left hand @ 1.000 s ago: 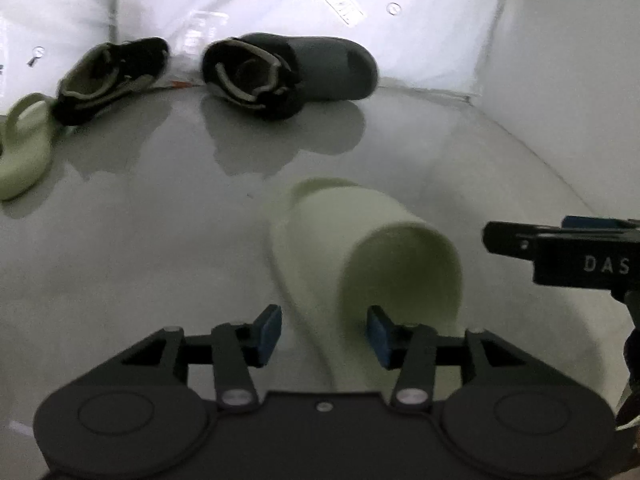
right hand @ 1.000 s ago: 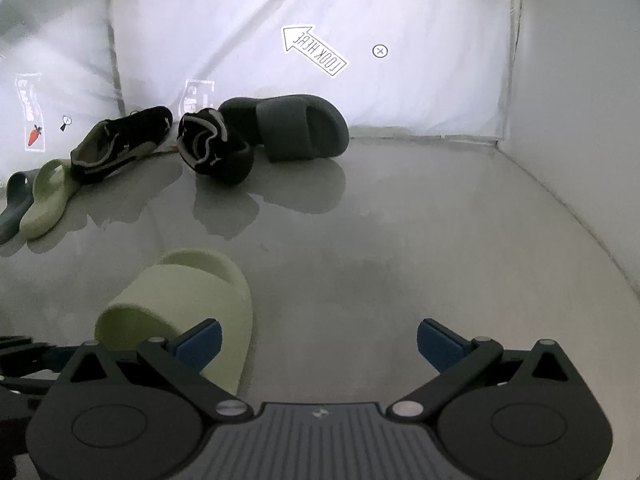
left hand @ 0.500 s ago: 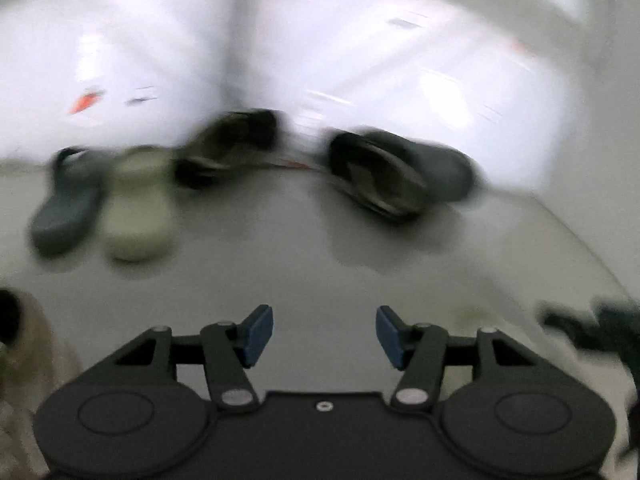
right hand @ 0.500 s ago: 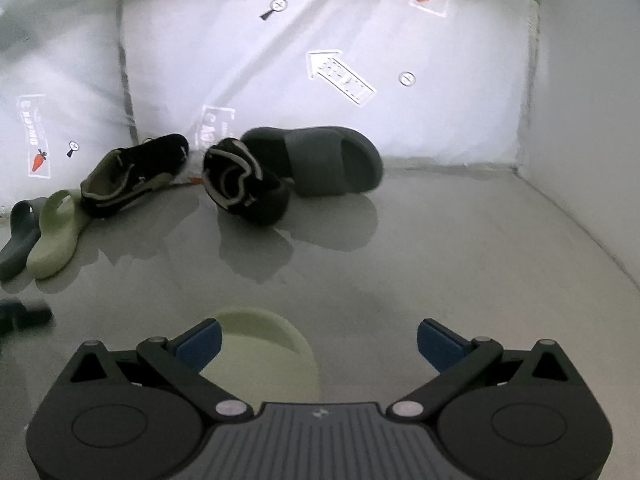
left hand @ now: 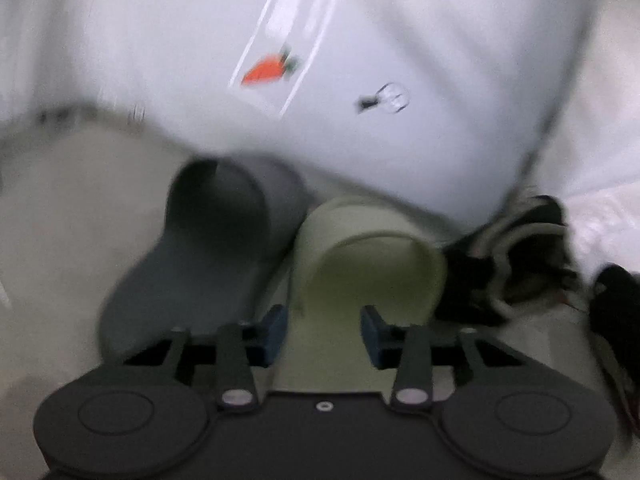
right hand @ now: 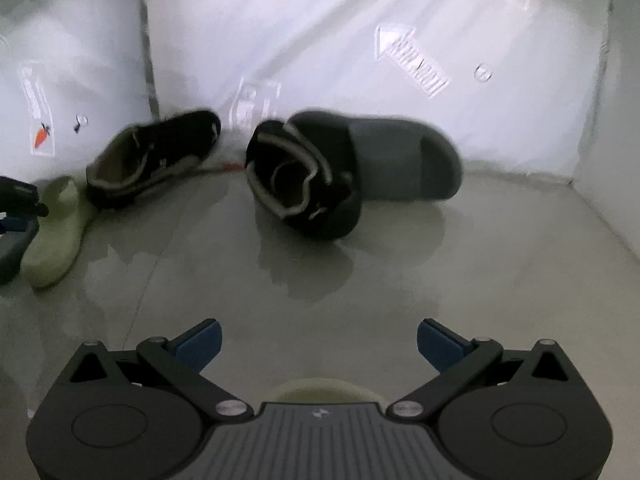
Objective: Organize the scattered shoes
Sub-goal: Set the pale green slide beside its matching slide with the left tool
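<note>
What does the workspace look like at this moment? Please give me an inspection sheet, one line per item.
Surface: glossy grey floor, reflective.
Job's things: green slide beside grey slide by the wall; second green slide under right gripper; black shoe; second black shoe against second grey slide.
Clutter: nothing seen.
Grippers: left gripper open, straddling the green slide's heel; right gripper open, empty.
Cables: nothing seen.
Surroundings: white walls with carrot sticker and arrow sticker.
</note>
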Motion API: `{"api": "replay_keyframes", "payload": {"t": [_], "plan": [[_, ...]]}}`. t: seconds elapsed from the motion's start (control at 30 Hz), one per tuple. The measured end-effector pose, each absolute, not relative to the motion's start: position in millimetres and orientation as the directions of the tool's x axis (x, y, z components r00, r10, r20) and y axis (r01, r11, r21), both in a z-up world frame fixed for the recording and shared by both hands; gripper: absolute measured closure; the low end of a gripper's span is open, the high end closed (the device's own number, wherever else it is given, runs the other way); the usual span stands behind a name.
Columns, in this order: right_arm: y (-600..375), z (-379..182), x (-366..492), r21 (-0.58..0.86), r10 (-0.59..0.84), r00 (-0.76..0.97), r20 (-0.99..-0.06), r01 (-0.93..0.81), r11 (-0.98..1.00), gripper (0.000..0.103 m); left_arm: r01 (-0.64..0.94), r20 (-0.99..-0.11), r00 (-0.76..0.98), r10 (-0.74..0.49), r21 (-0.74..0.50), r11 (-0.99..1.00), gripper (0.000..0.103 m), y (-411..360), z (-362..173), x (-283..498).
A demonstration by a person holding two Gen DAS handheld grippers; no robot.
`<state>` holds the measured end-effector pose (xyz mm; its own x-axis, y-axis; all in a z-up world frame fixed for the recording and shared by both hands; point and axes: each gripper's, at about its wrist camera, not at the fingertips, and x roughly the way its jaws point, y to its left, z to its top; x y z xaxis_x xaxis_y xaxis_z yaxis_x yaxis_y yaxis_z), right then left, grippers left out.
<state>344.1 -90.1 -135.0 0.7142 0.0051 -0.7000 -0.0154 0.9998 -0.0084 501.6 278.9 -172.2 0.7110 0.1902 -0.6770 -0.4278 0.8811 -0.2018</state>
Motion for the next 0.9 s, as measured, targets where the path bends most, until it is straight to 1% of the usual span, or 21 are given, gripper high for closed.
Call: {"api": "replay_keyframes", "payload": {"t": [0.2, 0.33, 0.53, 0.63, 0.77, 0.9], "plan": [[-83, -136, 354, -0.011, 0.035, 0.698, -0.715, -0.061, 0.998, 0.0, -0.456, -0.667, 0.708, 0.232, -0.182, 0.871, 0.067, 278, -181, 507], [-88, -135, 355, 0.001, 0.035, 0.696, -0.717, -0.049, 0.999, 0.0, -0.463, -0.675, 0.697, 0.242, -0.166, 0.871, 0.068, 269, -178, 501], [-101, -120, 336, 0.014, 0.021, 0.734, -0.679, -0.015, 1.0, 0.0, -0.477, -0.695, 0.685, 0.218, -0.202, 0.856, 0.069, 250, -176, 475], [-110, -111, 322, 0.028, 0.012, 0.754, -0.657, 0.008, 1.0, 0.0, -0.442, -0.689, 0.69, 0.221, -0.16, 0.882, 0.069, 226, -175, 457], [-120, -104, 299, 0.034, -0.003, 0.775, -0.632, 0.031, 0.999, 0.0, -0.38, -0.697, 0.692, 0.187, -0.131, 0.916, 0.068, 199, -174, 431], [-130, -97, 273, 0.038, -0.014, 0.793, -0.609, 0.047, 0.998, 0.0, -0.339, -0.713, 0.685, 0.15, -0.13, 0.932, 0.068, 188, -172, 408]]}}
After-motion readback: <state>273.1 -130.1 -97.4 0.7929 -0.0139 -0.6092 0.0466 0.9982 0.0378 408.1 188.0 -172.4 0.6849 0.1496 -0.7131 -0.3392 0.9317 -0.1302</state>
